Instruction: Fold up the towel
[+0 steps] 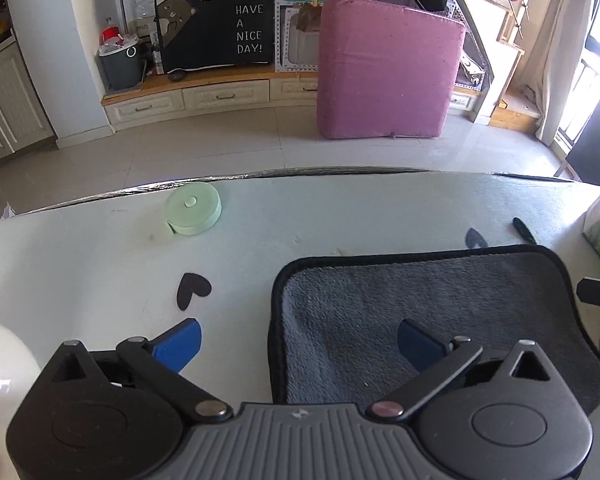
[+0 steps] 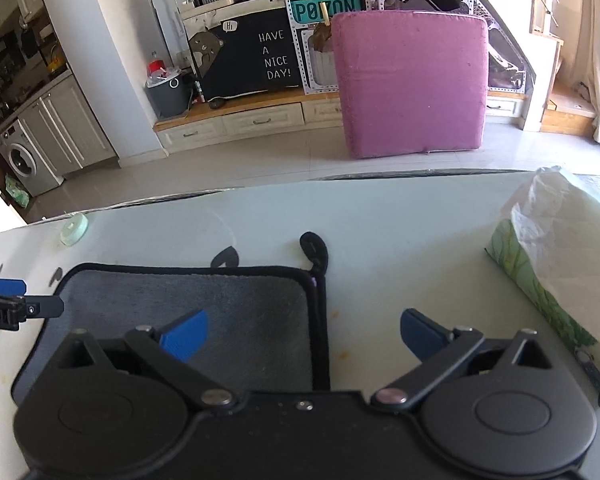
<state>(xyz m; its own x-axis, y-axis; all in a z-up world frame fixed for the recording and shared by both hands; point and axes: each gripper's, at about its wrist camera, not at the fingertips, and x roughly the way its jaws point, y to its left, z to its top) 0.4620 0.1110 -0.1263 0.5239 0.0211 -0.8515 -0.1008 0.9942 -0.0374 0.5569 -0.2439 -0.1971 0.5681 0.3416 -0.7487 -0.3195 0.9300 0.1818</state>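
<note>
A grey plush towel (image 1: pixel 428 312) with black trim lies flat and folded on the white table (image 1: pixel 100 256). My left gripper (image 1: pixel 298 344) is open and straddles the towel's left edge, with its right finger over the towel. My right gripper (image 2: pixel 304 334) is open and straddles the right edge of the towel (image 2: pixel 204 304), with its left finger over the cloth. The towel's black hanging loop (image 2: pixel 314 248) lies on the table beyond its far right corner. Each gripper shows at the edge of the other's view.
A mint green round tape measure (image 1: pixel 192 209) lies near the table's far edge. A tissue pack (image 2: pixel 556 252) sits at the right. A white round object (image 1: pixel 0 360) is at the near left. Black heart marks dot the table. A pink cushion (image 1: pixel 384 68) stands on the floor beyond.
</note>
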